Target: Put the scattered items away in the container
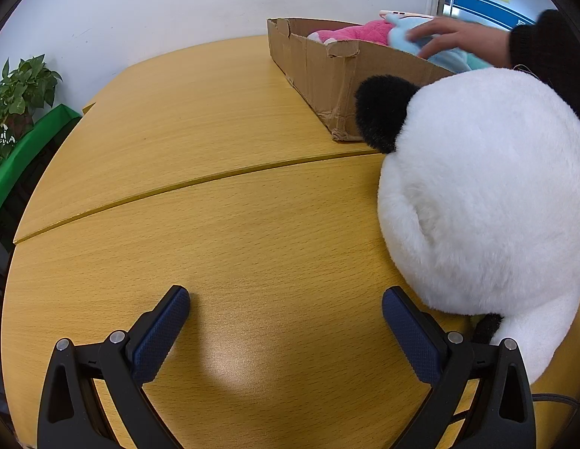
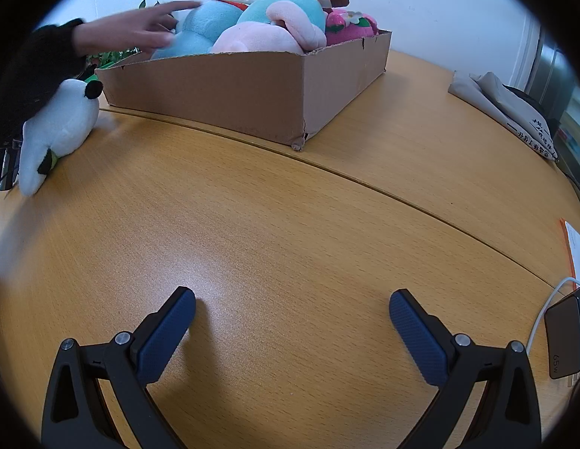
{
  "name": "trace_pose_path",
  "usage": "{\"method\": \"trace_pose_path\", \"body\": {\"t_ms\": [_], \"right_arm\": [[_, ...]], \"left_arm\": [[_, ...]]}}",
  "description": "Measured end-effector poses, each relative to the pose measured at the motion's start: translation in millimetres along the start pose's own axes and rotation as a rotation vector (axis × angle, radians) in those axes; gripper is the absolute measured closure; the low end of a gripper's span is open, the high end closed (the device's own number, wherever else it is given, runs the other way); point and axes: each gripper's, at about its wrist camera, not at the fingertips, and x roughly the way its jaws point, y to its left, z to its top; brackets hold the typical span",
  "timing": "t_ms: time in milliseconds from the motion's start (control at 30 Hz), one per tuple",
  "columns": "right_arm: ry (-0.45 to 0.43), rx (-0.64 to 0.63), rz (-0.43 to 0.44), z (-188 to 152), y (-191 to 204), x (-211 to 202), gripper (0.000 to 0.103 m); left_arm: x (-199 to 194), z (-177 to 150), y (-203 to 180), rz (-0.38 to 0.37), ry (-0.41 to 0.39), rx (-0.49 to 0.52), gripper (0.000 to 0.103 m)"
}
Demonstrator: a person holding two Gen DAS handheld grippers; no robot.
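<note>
Wooden table [image 2: 275, 232], both hand-held grippers [image 1: 286, 310] [image 2: 291, 314] released; panda plush [image 1: 488, 194] edge-cropped.

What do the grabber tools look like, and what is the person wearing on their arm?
Both look the same. The left tool and the right tool each have two black plastic fingers shaped like open frames, joined with shiny silver rivets. The fingertips wear dark blue pads with a bumpy texture. The hand comes out of a black sleeve.
</note>
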Motion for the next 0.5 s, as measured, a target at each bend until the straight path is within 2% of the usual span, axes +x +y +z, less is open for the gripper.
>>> {"method": "trace_pose_path", "body": {"t_ms": [500], "right_arm": [[0.0,0.001,0.0,1.3,1.2,-0.2,0.0]], "left_arm": [[1.6,0.6,0.5,0.0,-0.001,0.0,0.0]]}}
